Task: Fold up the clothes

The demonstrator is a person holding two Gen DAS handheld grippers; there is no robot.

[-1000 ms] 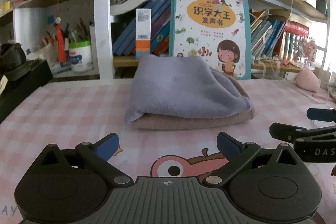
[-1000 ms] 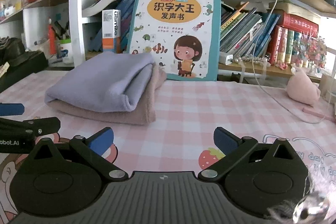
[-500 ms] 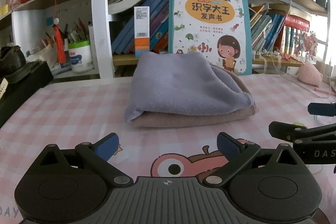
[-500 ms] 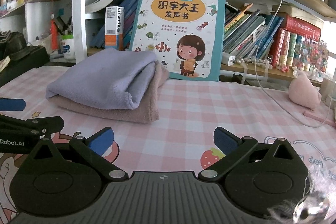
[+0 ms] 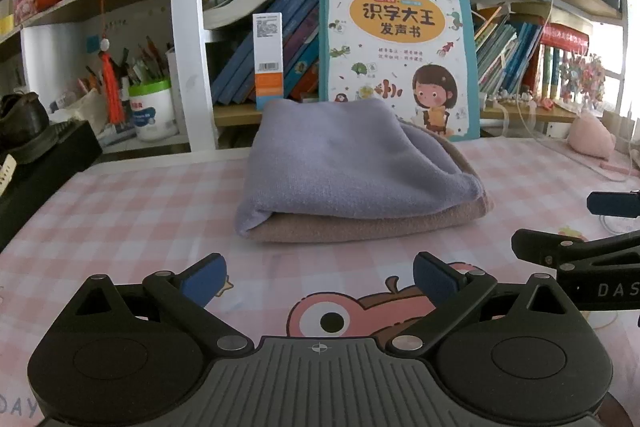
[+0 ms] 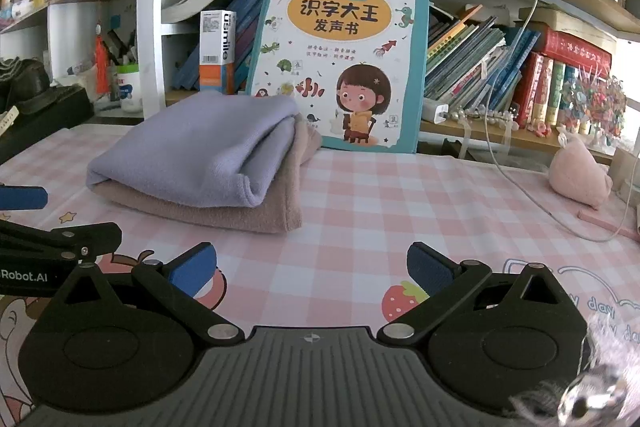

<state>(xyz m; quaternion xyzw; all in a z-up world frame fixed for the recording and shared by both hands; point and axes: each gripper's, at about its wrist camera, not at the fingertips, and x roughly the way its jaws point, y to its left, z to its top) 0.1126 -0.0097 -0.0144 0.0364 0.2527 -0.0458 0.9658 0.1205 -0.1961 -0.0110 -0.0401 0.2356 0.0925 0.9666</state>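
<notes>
A folded lavender cloth (image 5: 340, 155) lies on top of a folded dusty-pink cloth (image 5: 360, 223), stacked on the pink checked table; the same lavender cloth (image 6: 200, 155) and pink cloth (image 6: 224, 211) show in the right wrist view. My left gripper (image 5: 319, 281) hovers in front of the stack, open, with nothing between its blue pads. My right gripper (image 6: 312, 269) sits to the right of the stack, open and holding nothing. Each gripper shows at the edge of the other's view: the right gripper (image 5: 592, 227), the left gripper (image 6: 48, 223).
A large children's book (image 5: 400, 51) leans on the bookshelf just behind the stack. A pen pot (image 5: 152, 111) and a black box (image 5: 44, 163) stand at the left. A pink plush toy (image 6: 580, 175) and a white cable (image 6: 532, 195) lie at the right.
Both grippers have drawn back slightly and tilted, so the stack sits a little further away and lower in view. The cloths have not moved. Both stay open.
</notes>
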